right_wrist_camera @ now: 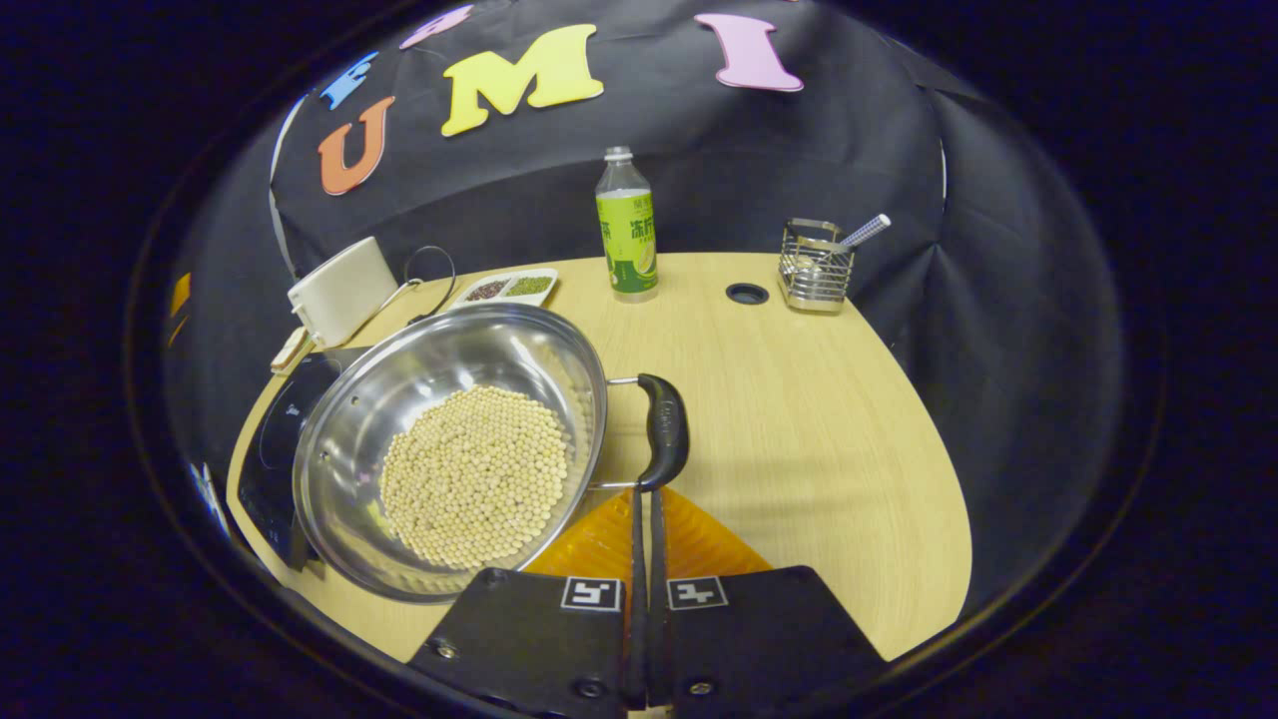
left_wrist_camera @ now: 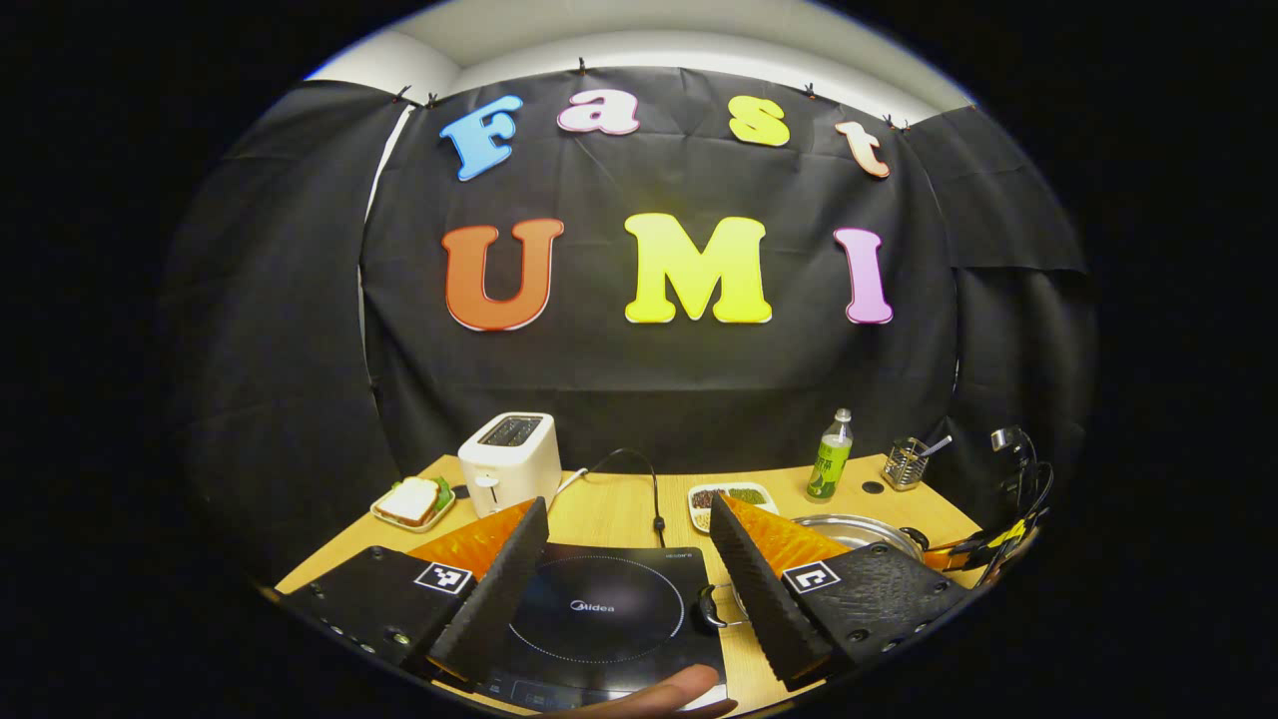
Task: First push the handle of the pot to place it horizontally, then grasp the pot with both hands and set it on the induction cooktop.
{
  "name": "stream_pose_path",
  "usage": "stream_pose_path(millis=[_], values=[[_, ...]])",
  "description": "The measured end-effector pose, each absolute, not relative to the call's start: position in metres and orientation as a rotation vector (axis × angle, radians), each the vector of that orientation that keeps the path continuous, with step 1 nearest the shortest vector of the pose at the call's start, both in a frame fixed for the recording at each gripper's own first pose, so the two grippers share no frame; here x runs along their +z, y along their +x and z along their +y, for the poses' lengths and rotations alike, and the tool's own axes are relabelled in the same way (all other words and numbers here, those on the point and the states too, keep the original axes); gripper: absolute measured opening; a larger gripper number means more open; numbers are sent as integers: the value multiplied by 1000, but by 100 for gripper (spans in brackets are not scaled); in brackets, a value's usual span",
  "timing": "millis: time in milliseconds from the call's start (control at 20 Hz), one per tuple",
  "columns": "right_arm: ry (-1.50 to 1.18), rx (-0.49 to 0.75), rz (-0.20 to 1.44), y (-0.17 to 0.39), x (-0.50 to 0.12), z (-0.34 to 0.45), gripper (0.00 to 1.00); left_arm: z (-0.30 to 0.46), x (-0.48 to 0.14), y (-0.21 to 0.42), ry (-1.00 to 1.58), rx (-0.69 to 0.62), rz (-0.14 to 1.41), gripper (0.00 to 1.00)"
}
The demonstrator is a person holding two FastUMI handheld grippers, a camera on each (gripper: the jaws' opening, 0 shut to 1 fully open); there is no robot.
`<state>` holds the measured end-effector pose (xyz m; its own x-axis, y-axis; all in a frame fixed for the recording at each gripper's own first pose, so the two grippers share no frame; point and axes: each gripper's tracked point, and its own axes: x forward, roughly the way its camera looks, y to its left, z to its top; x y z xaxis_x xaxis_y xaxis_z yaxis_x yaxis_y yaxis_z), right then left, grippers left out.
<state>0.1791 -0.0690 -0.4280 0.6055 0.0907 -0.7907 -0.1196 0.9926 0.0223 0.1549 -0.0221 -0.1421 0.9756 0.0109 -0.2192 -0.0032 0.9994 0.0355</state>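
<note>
Roughly early on: pot [right_wrist_camera: 449, 449], full of beans, sits on table [right_wrist_camera: 819, 419] just right of cooktop [left_wrist_camera: 599, 609], not on it.

Right gripper [right_wrist_camera: 644, 499], jaws together, tips at handle [right_wrist_camera: 664, 429], pushing stage prob.

Left gripper [left_wrist_camera: 629, 579], jaws apart, hovers over cooktop w/ nothing held.

Two-handed lift left.

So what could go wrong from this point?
The right tool is shut with its tips at the pot's handle; a hard push could slide or tip the pot and spill the beans. The pot already overlaps the cooktop edge, so it may sit unevenly.
</note>
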Motion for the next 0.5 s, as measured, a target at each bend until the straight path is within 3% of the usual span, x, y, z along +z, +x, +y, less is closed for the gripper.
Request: stream_pose_path(millis=[50,250,500], values=[[-32,112,898,179,-423,-72,2,-24,-152,158,18,-1,245,100],[-80,82,759,186,-389,-85,10,-26,-192,168,-10,2,345,97],[-122,77,666,197,-364,-84,74,-45,-234,178,-63,-27,468,95]])
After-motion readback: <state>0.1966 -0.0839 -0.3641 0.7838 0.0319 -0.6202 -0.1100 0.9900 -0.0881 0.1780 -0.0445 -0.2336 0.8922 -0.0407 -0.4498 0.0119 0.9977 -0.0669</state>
